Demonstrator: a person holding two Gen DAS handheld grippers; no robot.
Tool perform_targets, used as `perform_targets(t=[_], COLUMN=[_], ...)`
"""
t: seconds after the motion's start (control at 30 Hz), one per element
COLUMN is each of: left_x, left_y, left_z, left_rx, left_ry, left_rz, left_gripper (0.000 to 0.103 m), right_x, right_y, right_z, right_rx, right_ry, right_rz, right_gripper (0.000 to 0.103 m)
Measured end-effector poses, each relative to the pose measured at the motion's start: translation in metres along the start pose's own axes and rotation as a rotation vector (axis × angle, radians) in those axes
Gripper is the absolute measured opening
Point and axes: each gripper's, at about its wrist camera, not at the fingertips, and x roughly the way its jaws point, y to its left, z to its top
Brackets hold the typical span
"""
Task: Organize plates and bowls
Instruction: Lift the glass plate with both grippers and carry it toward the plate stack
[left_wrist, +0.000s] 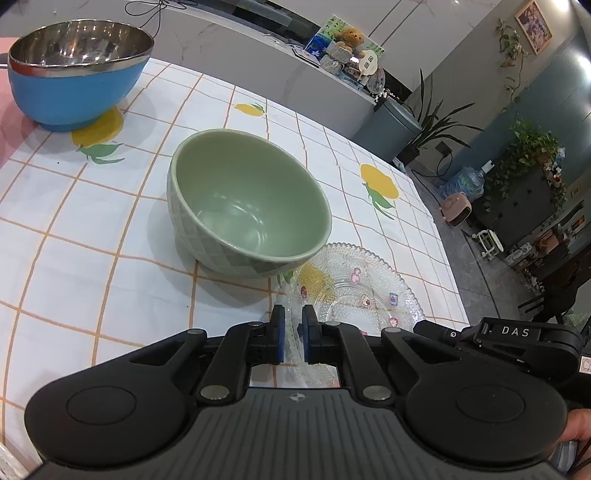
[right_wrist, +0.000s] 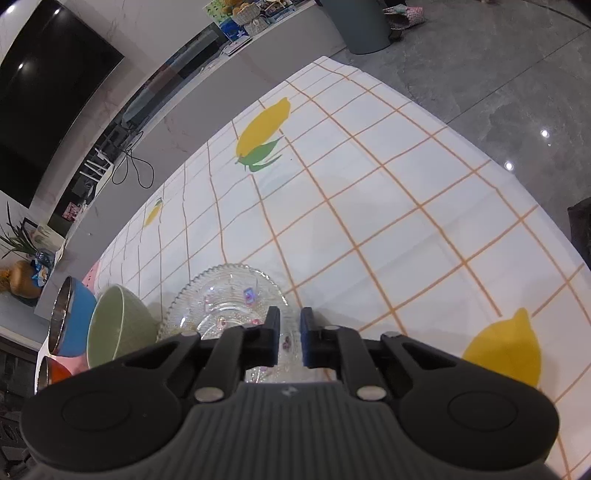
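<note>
A clear glass plate (left_wrist: 354, 288) with small coloured pictures lies on the checked tablecloth, beside a green bowl (left_wrist: 247, 203). My left gripper (left_wrist: 293, 332) is closed narrowly on the plate's near rim. My right gripper (right_wrist: 288, 339) is likewise closed on the plate (right_wrist: 229, 299) at its rim. The right gripper body (left_wrist: 517, 339) shows in the left wrist view at the right. A blue bowl with a steel lining (left_wrist: 77, 70) stands at the far left. The green bowl (right_wrist: 118, 328) and blue bowl (right_wrist: 70, 317) also show at the left of the right wrist view.
An orange bowl (right_wrist: 55, 373) sits at the left edge behind the blue one. The tablecloth (right_wrist: 369, 206) with lemon prints stretches to the right; its edge drops to grey floor. A counter, bin and plants stand beyond the table.
</note>
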Motion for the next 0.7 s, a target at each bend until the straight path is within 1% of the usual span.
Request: perform_targets(t=[0.23, 0.37, 0.53, 0.7], left_x=[-0.015, -0.027, -0.048, -0.070], left_y=[0.002, 0.004, -0.001, 0.001], left_z=[-0.004, -0.004, -0.008, -0.015], left_rx=[-0.036, -0.057, -0.055, -0.052], left_ry=[-0.012, -0.025, -0.051, -0.062], left_rz=[-0.009, -0.011, -0.019, -0.012], left_gripper=[0.009, 0.008, 0.007, 0.008], right_x=[-0.007, -0.015, -0.025, -0.040], right_y=[0.002, 0.002, -0.003, 0.003], right_z=[-0.002, -0.009, -0.021, -0.034], right_rx=[0.003, 0.017, 0.050, 0.047], right_ry=[-0.003, -0.008, 0.001, -0.021], right_rz=[0.017, 0.056, 0.093, 0.135], right_gripper=[0.006, 0.005, 0.005, 0.005])
